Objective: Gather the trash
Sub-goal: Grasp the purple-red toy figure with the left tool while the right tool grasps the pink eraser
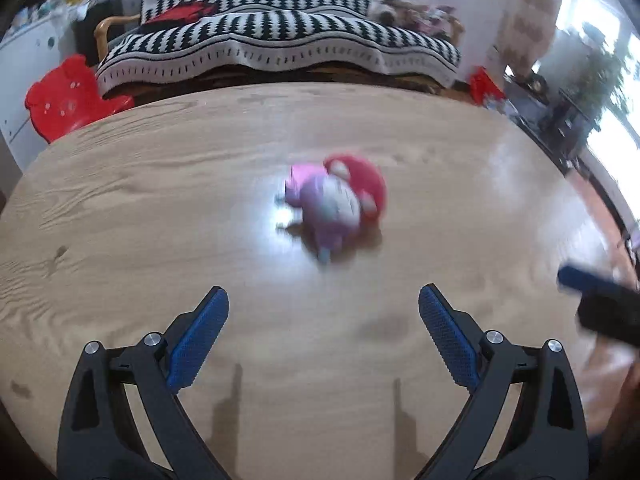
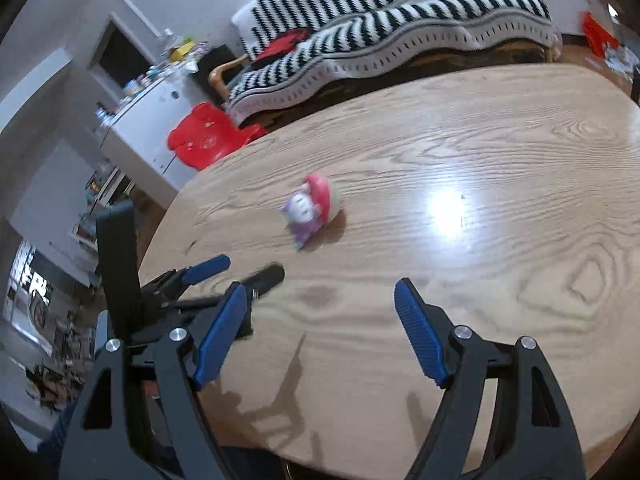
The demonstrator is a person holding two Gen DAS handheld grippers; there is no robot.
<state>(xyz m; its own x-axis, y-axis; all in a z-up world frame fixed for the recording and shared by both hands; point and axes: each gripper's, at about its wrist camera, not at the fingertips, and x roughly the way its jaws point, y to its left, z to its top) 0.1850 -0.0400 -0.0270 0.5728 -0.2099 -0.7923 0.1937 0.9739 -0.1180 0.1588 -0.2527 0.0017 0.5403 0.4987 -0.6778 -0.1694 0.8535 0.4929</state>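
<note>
A small pile of trash (image 1: 334, 200), blurred, with pink, purple and red wrappers, lies on the wooden table (image 1: 160, 200). It also shows in the right wrist view (image 2: 310, 208). My left gripper (image 1: 324, 304) is open and empty, a short way in front of the pile. My right gripper (image 2: 320, 300) is open and empty, nearer the table's front edge. The left gripper (image 2: 224, 270) shows at the left of the right wrist view; the right gripper's tip (image 1: 576, 280) shows at the right edge of the left wrist view.
A sofa with a black and white striped blanket (image 1: 280, 40) stands beyond the table's far edge. A red plastic chair (image 1: 64, 100) stands at the far left, also in the right wrist view (image 2: 204, 140). A white cabinet (image 2: 148, 120) stands behind it.
</note>
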